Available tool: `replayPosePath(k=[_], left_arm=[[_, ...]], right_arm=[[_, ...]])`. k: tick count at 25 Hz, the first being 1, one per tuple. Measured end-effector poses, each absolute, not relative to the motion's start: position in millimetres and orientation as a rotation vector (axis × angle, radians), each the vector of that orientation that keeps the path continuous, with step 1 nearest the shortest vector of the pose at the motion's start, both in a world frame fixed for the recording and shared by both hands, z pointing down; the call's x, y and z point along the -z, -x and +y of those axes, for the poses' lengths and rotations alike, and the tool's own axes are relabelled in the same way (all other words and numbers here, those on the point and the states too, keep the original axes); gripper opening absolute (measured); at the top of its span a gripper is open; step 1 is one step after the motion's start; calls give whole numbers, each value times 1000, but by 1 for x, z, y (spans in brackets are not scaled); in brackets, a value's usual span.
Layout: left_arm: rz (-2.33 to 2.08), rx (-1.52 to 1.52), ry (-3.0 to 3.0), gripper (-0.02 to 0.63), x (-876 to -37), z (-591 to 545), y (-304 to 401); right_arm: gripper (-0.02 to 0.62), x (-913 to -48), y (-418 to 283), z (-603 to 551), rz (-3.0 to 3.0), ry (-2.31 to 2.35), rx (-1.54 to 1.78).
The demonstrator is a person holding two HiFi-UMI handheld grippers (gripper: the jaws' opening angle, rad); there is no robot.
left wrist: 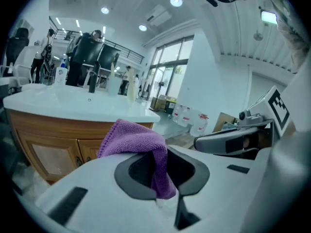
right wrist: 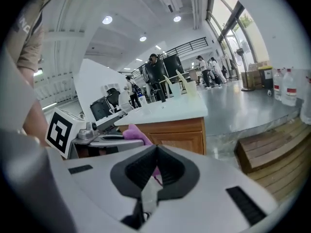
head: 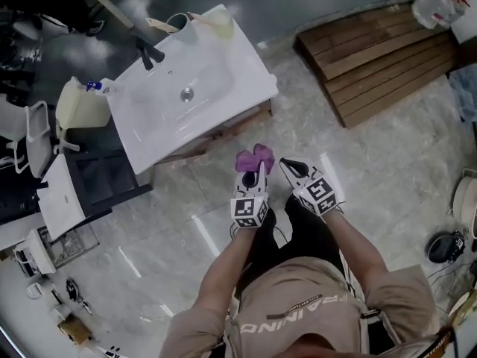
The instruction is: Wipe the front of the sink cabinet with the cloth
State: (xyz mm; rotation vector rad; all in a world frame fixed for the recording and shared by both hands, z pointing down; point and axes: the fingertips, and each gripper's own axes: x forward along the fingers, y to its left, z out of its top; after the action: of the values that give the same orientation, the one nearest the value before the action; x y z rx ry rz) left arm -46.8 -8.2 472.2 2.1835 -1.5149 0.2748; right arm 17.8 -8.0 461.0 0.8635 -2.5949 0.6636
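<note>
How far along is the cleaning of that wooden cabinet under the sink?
Done: the purple cloth is picked up, clamped in the left gripper. In hand: the approach. The cloth is held short of the wooden front of the sink cabinet and does not touch it. Left: all of the wiping. The right gripper is shut and empty.

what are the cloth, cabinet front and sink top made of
Cloth: purple, fuzzy nap, probably microfibre.
Cabinet front: warm brown panelled doors, wood or wood-look veneer, satin.
Sink top: glossy white with reflections, likely ceramic or cast resin.
</note>
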Motion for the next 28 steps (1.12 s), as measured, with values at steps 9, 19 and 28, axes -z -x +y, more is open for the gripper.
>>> replayPosePath(k=[9, 19, 28], left_arm=[[-1572, -275, -2197, 37, -386, 47, 82], [-1541, -309, -2234, 37, -332, 90, 110], [-1605, -272, -2183, 37, -293, 89, 163]], right_arm=[[11, -383, 4, 39, -2630, -761, -602], [11, -322, 29, 59, -2688, -681, -585], [11, -286, 54, 81, -2713, -649, -703]])
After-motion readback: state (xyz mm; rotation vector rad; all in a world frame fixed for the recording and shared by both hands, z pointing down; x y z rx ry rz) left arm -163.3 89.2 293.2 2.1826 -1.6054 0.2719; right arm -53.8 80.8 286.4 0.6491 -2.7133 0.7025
